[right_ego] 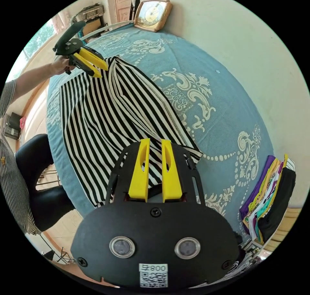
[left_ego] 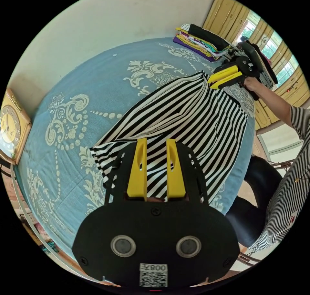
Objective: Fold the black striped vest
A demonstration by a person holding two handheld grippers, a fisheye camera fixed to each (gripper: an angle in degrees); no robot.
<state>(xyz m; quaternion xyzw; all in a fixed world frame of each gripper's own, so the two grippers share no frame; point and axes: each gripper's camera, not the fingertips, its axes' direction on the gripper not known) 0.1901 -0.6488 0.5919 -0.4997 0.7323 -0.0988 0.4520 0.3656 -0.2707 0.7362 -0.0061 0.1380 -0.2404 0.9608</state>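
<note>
A bedroom in a home: beyond the left claw's (left_ego: 156,145) tips spreads a bed in a blue patterned cover (left_ego: 97,91), a framed clock (left_ego: 11,127) off to its left, folded clothes (left_ego: 201,41) stacked far ahead, right.

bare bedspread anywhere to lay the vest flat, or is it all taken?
Free: blue bedspread between the striped vest and the wall, running from the clock toward the clothes stack. Crowded: the stack's corner, and the near edge, where the vest overhangs.

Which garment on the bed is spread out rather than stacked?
The black-and-white striped vest, held up between both tools; the other clothes sit folded in a pile by the wall.
</note>
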